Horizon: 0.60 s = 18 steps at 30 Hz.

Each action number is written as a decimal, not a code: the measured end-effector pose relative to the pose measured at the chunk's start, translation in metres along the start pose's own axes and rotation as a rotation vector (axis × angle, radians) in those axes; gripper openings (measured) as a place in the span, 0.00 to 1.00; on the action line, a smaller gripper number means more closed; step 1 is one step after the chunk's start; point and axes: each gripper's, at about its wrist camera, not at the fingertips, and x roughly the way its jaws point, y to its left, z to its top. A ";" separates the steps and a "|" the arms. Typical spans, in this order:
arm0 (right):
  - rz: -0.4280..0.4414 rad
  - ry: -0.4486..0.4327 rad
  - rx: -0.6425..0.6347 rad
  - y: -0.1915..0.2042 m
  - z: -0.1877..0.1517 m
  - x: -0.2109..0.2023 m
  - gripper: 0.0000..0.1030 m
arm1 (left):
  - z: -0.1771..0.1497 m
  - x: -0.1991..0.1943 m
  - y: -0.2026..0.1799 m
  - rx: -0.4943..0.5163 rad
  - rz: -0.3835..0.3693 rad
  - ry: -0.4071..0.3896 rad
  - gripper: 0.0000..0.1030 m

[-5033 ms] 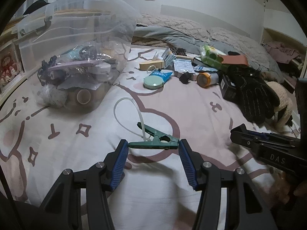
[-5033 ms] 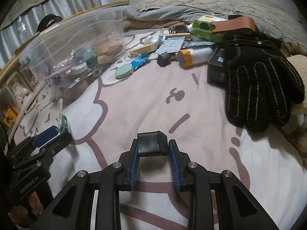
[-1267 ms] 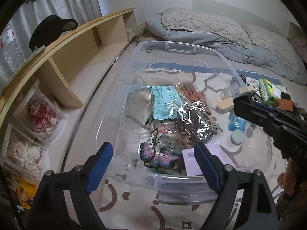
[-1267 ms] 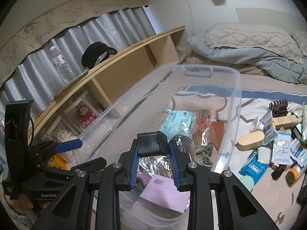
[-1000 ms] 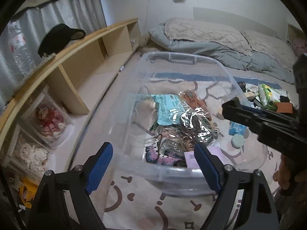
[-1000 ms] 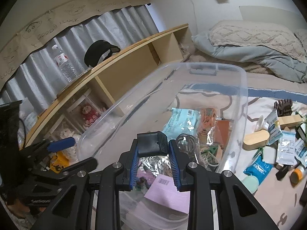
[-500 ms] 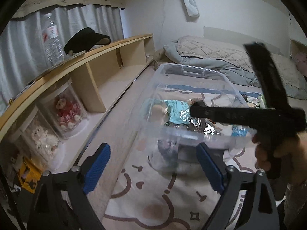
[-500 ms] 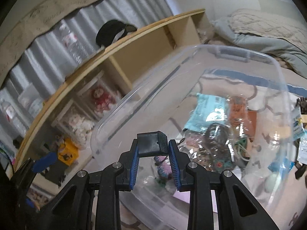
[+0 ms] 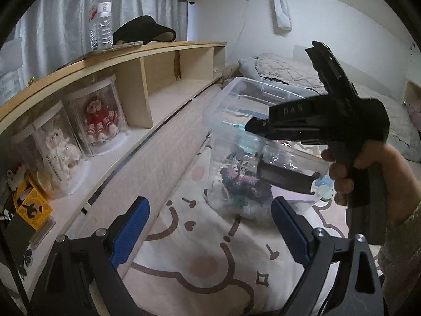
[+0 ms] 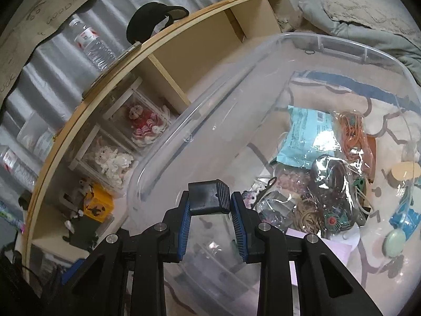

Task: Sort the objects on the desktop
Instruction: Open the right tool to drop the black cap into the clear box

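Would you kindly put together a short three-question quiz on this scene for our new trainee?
1. True or false: the left gripper with blue pads is open and holds nothing.
2. What does the right gripper clamp? A) a green clip B) a small ribbed black block C) a pink paper slip
3. Fill in: the right gripper is poised above the open top of the ____, which holds bagged odds and ends.

Key
1. True: its fingers are spread wide, with only the patterned bedsheet between them.
2. B: the jaws are shut on its two sides.
3. Clear plastic storage bin.
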 end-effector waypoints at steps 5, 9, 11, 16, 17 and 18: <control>0.046 -0.031 0.014 0.006 0.005 0.000 0.30 | -0.001 -0.001 0.003 -0.013 -0.005 -0.005 0.91; 0.055 -0.061 0.030 0.008 0.007 -0.005 0.55 | -0.002 -0.004 0.004 -0.018 -0.008 -0.013 0.92; 0.063 -0.077 0.050 0.005 0.007 -0.008 0.66 | -0.002 -0.005 0.005 -0.019 -0.011 -0.015 0.92; 0.081 -0.092 0.065 0.002 0.006 -0.018 0.66 | -0.002 -0.010 0.003 -0.019 -0.015 -0.022 0.92; 0.084 -0.093 0.060 0.003 0.005 -0.020 0.66 | -0.002 -0.011 0.003 -0.020 -0.016 -0.024 0.92; 0.084 -0.095 0.049 0.005 0.004 -0.022 0.66 | -0.002 -0.013 0.002 -0.022 -0.018 -0.026 0.92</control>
